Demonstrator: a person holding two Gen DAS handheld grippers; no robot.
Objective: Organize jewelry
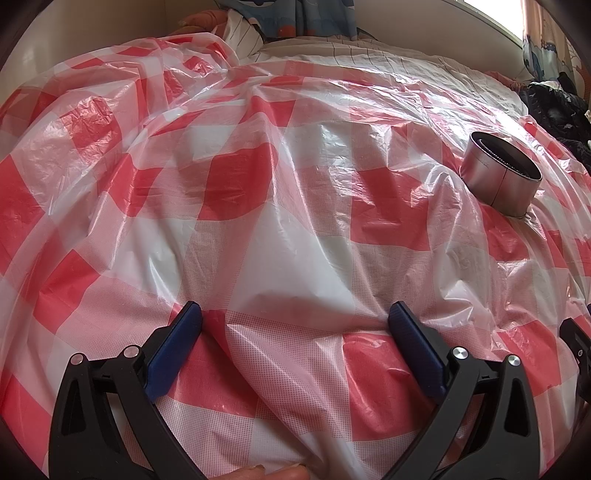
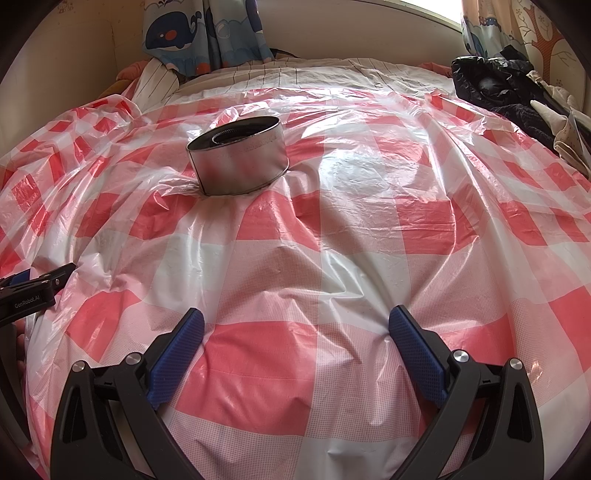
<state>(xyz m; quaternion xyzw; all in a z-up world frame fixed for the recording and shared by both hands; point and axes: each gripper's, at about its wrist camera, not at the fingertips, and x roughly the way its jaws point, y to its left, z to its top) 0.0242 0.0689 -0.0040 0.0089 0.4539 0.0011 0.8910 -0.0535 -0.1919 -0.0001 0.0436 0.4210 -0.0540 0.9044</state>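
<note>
A round silver tin (image 1: 498, 171) stands open-topped on the red-and-white checked plastic sheet (image 1: 280, 236), far to the right of my left gripper (image 1: 294, 314). In the right wrist view the tin (image 2: 240, 162) sits ahead and to the left of my right gripper (image 2: 295, 319). A beaded chain or bracelet (image 2: 225, 133) lies inside the tin along its wall. Both grippers are open, blue pads wide apart, nothing between them, resting low over the sheet. The left gripper's black body (image 2: 33, 291) shows at the left edge of the right wrist view.
The sheet covers a bed and is wrinkled, bunched at the far left (image 1: 177, 55). A striped pillow (image 2: 159, 85) and whale-print curtain (image 2: 184, 33) are at the back. Dark clothing (image 2: 495, 88) is piled at the far right. A fingertip (image 1: 280, 472) shows at the bottom edge.
</note>
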